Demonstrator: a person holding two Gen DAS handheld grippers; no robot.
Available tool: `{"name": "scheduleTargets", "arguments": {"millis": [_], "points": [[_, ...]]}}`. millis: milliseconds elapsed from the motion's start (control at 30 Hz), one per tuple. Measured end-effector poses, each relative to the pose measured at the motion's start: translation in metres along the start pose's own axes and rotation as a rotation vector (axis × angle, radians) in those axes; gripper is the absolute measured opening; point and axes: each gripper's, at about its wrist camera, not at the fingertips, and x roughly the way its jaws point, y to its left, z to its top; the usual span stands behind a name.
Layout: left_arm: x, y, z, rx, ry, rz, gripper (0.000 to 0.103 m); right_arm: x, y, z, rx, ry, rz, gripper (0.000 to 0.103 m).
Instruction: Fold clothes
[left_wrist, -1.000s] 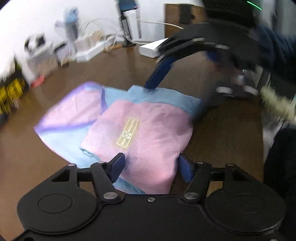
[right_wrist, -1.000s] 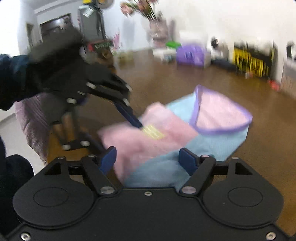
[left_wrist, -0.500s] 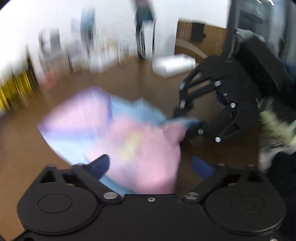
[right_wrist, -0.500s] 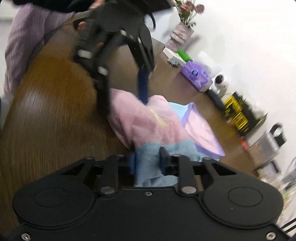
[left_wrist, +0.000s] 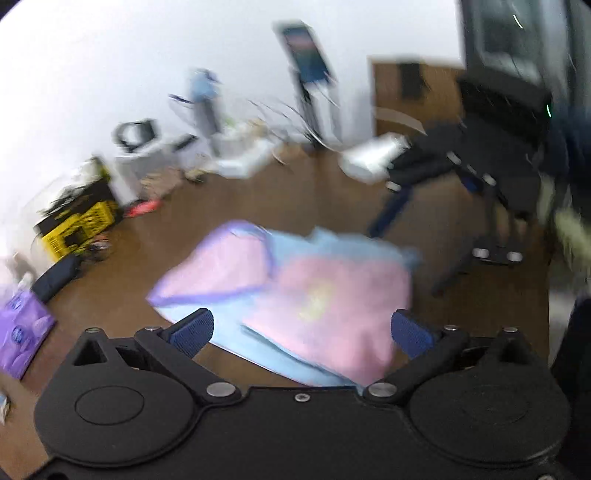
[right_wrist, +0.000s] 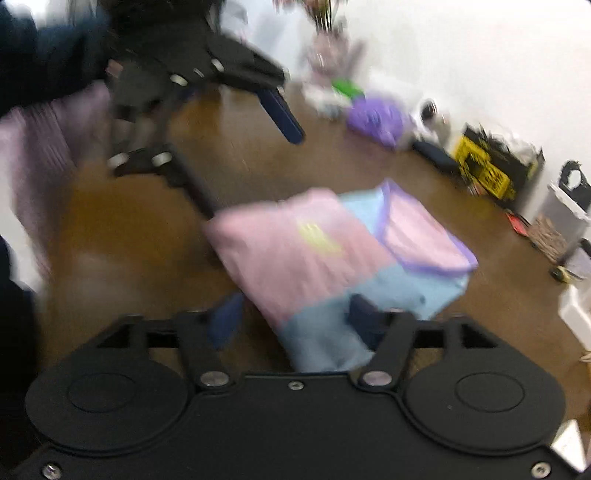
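**Folded garment on a wooden table, both grippers spread above it**

A pink and light-blue garment (left_wrist: 295, 295) with purple trim lies folded at the centre of a brown wooden table (left_wrist: 110, 362). The left gripper (left_wrist: 301, 332) is spread wide at 6 o'clock, gripping nothing. The right gripper (right_wrist: 291, 321) is also spread wide, empty, near the blue edge. Both views are motion-blurred.

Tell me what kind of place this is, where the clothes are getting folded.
Probably a lived-in room at home. A pink and blue garment lies on a brown wooden table; along the white wall sit a vase of flowers, a purple pack and other household clutter.
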Motion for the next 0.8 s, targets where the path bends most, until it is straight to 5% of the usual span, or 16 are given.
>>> {"name": "scheduleTargets", "arguments": {"millis": [167, 233, 267, 300, 467, 567, 633, 800], "points": [[0.067, 0.067, 0.030, -0.263, 0.126, 0.225, 0.101, 0.026, -0.102, 0.023, 0.384, -0.015, -0.136, 0.074], [0.099, 0.083, 0.031, -0.361, 0.211, 0.242, 0.078, 0.049, -0.135, 0.028, 0.449, 0.036, -0.164, 0.066], [0.104, 0.085, 0.030, -0.378, 0.222, 0.240, 0.076, 0.060, -0.146, 0.030, 0.470, 0.061, -0.173, 0.060], [0.118, 0.093, 0.028, -0.418, 0.250, 0.235, 0.071, 0.068, -0.150, 0.031, 0.476, 0.075, -0.182, 0.050], [0.150, 0.108, 0.017, -0.538, 0.319, 0.228, 0.063, 0.109, -0.162, 0.032, 0.431, 0.179, -0.238, 0.042], [0.156, 0.112, 0.016, -0.557, 0.328, 0.222, 0.046, 0.126, -0.166, 0.032, 0.409, 0.213, -0.252, 0.031], [0.157, 0.116, 0.016, -0.579, 0.319, 0.225, 0.019, 0.125, -0.166, 0.028, 0.406, 0.220, -0.247, 0.012], [0.153, 0.118, 0.020, -0.603, 0.275, 0.217, 0.006, 0.124, -0.162, 0.024, 0.401, 0.202, -0.247, 0.005]]}}
